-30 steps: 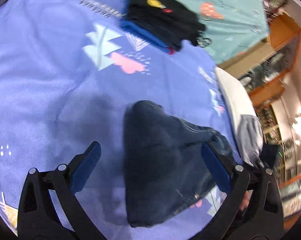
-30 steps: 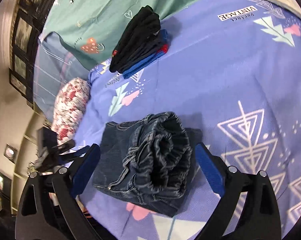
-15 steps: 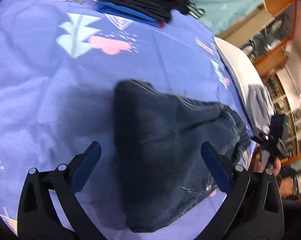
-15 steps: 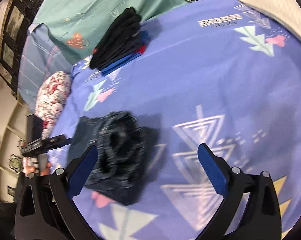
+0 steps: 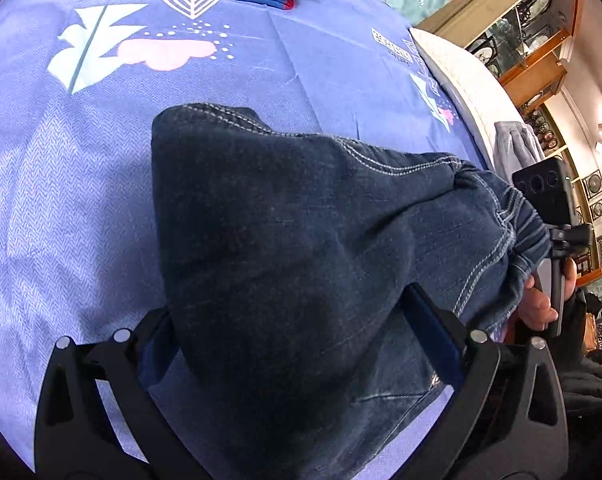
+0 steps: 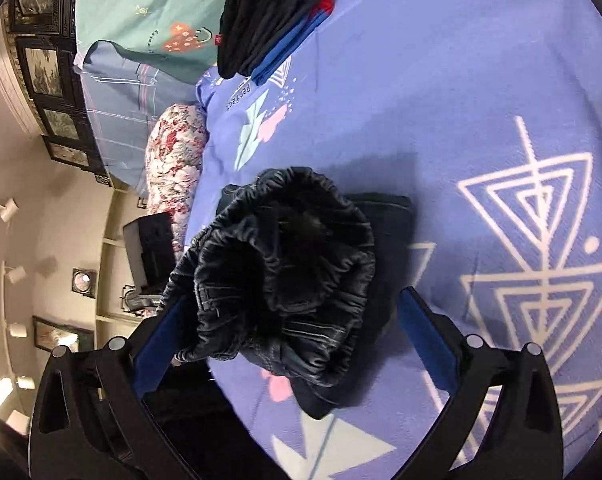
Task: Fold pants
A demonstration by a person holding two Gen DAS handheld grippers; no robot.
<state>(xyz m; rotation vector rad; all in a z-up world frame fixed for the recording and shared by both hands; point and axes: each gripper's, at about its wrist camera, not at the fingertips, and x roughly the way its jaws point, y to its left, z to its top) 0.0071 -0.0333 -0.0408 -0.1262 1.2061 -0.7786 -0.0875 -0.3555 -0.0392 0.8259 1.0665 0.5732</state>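
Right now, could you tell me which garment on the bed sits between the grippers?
The dark denim jeans, bunched on the purple sheet between both open grippers; the black and blue stack lies far off by the teal bedding.

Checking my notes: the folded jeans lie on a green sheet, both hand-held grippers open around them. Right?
Not quite. In the left wrist view the folded jeans lie on a purple sheet, not green. Both the left hand-held gripper and right hand-held gripper are open around them.

**A bedroom at home**

I see a bed under a lilac printed sheet [image 5: 325,64], a floral pillow [image 6: 177,152], a stack of folded clothes [image 6: 269,12], and wooden display cabinets [image 5: 537,40] (glass-fronted) by walls hung with framed pictures [image 6: 45,68].
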